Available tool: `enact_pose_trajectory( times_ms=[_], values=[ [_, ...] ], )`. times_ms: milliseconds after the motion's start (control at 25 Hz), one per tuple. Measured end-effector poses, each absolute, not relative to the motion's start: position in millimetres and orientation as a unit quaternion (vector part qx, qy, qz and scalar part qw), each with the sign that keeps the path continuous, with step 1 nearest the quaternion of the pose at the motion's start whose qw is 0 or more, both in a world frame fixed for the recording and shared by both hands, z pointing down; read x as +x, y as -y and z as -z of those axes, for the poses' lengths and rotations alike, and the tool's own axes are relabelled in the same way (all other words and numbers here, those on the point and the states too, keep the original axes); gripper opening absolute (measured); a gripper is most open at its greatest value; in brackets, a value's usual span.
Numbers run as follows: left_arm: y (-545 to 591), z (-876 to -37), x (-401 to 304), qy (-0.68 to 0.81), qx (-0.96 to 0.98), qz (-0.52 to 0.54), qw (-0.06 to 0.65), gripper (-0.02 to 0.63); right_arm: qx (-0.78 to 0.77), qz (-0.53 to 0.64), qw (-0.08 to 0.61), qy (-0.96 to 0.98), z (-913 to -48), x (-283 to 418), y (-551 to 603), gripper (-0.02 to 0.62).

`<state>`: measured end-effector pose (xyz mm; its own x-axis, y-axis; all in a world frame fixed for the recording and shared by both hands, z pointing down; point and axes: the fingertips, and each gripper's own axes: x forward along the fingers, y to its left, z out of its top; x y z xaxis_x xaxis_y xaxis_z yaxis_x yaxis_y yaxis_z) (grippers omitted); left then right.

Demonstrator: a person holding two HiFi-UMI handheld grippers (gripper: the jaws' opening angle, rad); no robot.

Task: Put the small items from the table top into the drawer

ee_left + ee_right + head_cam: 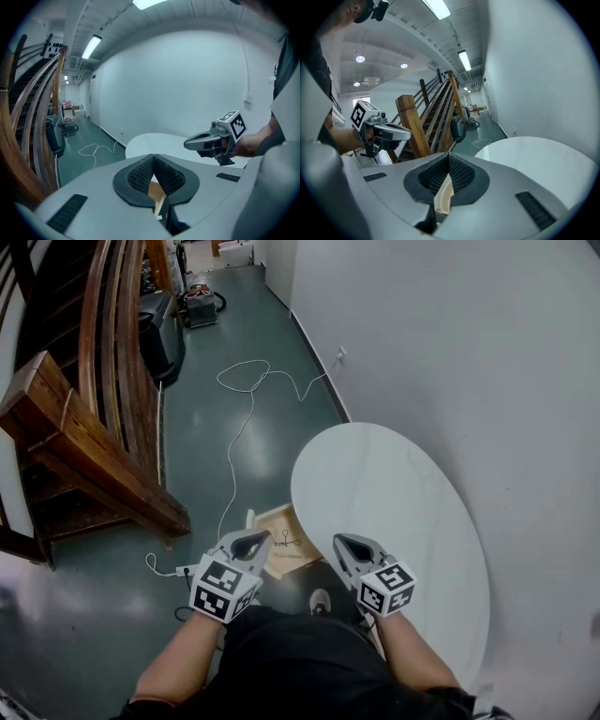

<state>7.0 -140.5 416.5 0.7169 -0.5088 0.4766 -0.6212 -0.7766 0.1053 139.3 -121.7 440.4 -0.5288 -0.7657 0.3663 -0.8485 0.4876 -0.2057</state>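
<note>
Head view: table (394, 502) top is bare, with no small items visible on it. The drawer (272, 514) stands pulled out under the table's left edge. A few thin dark items (286, 542) lie inside, too small to identify. Left gripper (251, 542) and right gripper (352, 545) are held side by side close to the body, above the drawer's near end, tips forward. Judgement: loading looks complete. The hands are probably low because the drawer is the only thing left to act on, most likely by pushing it in.

Left gripper view: pads meet at the tip, nothing clamped. Wood shows through the gap behind them, likely the drawer below. The right gripper is off to the right, apart from it.

Right gripper view: jaws likewise together, empty. A pale edge shows behind the pads; cannot tell what it is. Closed jaws make a blunt nose, suited to shoving a drawer front.
</note>
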Motion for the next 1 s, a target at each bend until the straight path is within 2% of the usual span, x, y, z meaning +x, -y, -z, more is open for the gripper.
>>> enact_pose_trajectory(
  times_ms=[1000],
  values=[
    [142.1,-414.5,3.8,0.314,0.915,-0.216,0.131,0.016,0.463,-0.183,0.121,0.859,-440.6,137.1,124.3,0.008]
  ],
)
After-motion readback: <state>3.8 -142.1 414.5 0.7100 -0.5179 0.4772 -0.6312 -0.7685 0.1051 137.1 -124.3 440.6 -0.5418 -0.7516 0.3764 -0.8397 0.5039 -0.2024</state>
